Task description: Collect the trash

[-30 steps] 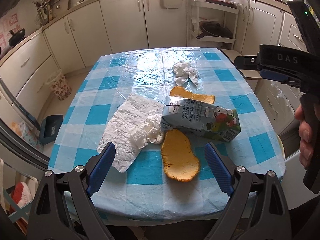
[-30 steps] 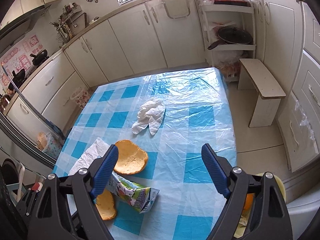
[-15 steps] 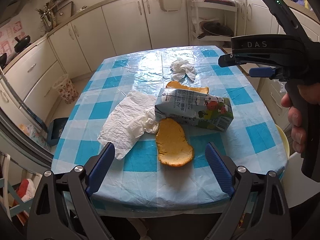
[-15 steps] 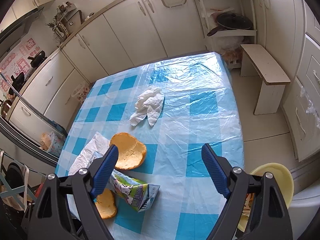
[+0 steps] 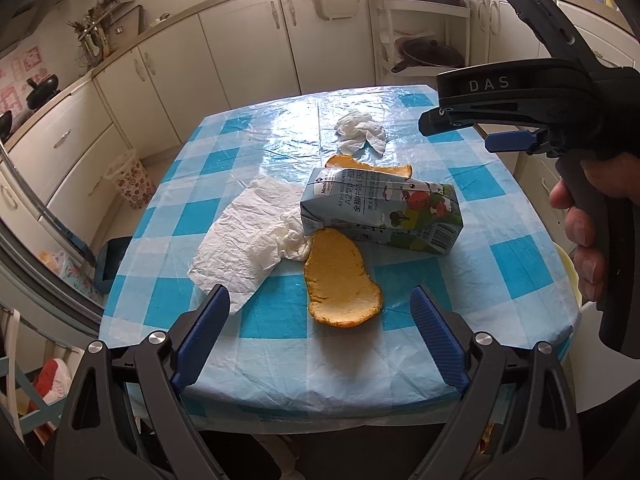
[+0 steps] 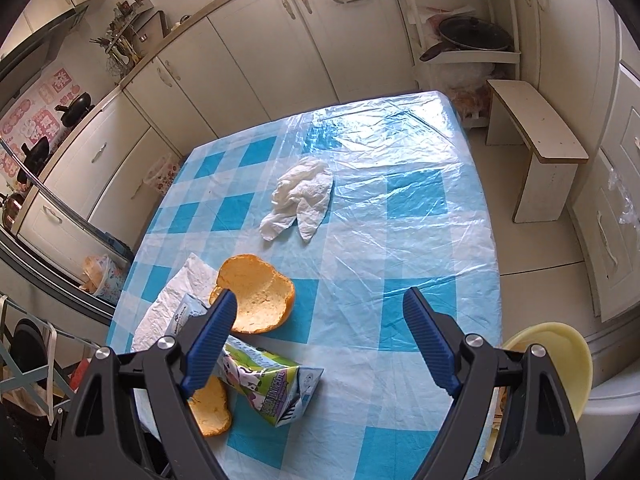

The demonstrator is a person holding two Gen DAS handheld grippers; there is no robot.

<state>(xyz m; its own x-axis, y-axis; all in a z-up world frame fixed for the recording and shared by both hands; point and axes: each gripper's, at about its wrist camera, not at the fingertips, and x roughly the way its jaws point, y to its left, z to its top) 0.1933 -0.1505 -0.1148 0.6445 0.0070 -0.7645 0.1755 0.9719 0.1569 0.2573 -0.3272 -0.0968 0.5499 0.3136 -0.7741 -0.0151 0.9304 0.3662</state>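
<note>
So nothing's actually been picked up yet. Compared with a second ago the left gripper point(image 5: 318, 322) has drifted back from the table a bit, so more of the near edge of the checked tablecloth point(image 5: 520, 264) shows under it, and the right gripper point(image 6: 318, 340) has swung into the left camera's view, with the person's hand point(image 5: 580, 232) wrapped around its handle. That reads to me as lining up, not grabbing. Both claws are wide apart with nothing between the pads. All the trash is still sitting on the table: the flattened milk carton point(image 5: 384, 212) lying on its side in the middle, one orange peel point(image 5: 340, 280) touching its near side and closest to the left gripper, a second peel point(image 6: 256, 300) tucked behind the carton, a big white paper towel point(image 5: 248, 248) spread out on the left with its bunched end against the carton, and a crumpled tissue point(image 6: 300, 196) further up the table, well apart from the rest. There's a yellow bowl point(image 6: 556, 360) just off the table's corner on the right gripper's side, maybe where the stuff goes, but I can't tell for sure. My guess is the near peel is the easy first target for the left one, though it's flat, so pinching an edge could be fiddly.
</note>
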